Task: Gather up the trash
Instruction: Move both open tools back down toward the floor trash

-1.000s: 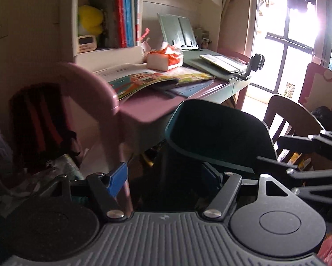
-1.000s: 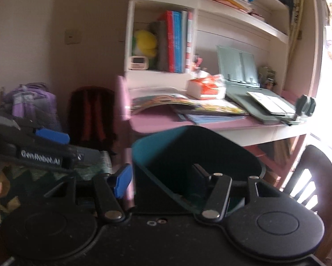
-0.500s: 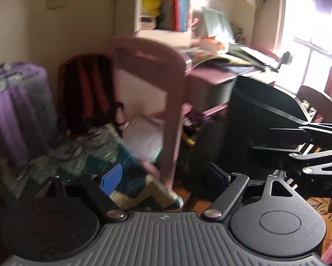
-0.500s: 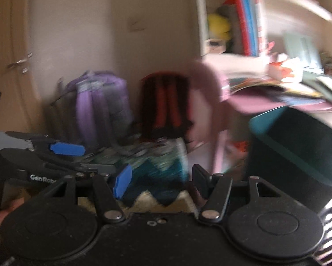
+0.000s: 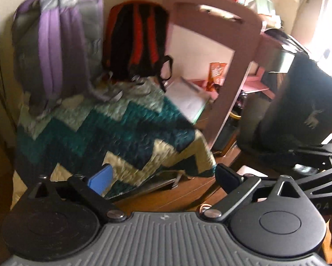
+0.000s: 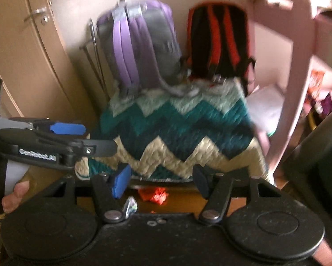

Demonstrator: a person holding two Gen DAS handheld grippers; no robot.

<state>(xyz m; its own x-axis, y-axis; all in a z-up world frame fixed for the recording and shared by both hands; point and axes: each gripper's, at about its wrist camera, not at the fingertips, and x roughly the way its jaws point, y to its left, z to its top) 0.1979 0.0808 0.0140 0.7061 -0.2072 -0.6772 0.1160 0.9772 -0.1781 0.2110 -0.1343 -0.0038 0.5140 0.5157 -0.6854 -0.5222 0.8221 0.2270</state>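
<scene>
On the wooden floor a crumpled red wrapper point(image 6: 153, 195) and a small silver scrap point(image 6: 130, 206) lie just beyond my right gripper point(image 6: 161, 181). It is open, and the wrapper shows low in the gap between its pads, untouched. My left gripper point(image 5: 163, 178) has its jaws opening wide with nothing between them; it also shows at the left of the right wrist view point(image 6: 99, 138). The dark bin point(image 5: 299, 110) stands on the floor at the right. An orange snack packet point(image 5: 217, 73) sits under the desk.
A zigzag blanket point(image 6: 177, 137) drapes a low seat straight ahead, with a purple backpack point(image 6: 139, 44) and a red-black backpack point(image 6: 219, 37) against the wall behind it. A pink chair point(image 5: 232, 66) stands to the right, a wooden door point(image 6: 21, 44) to the left.
Both views swung down and left, from the desk and shelves to the floor and blanket. The bin slid from between the fingers to the right edge. The left jaws spread wider.
</scene>
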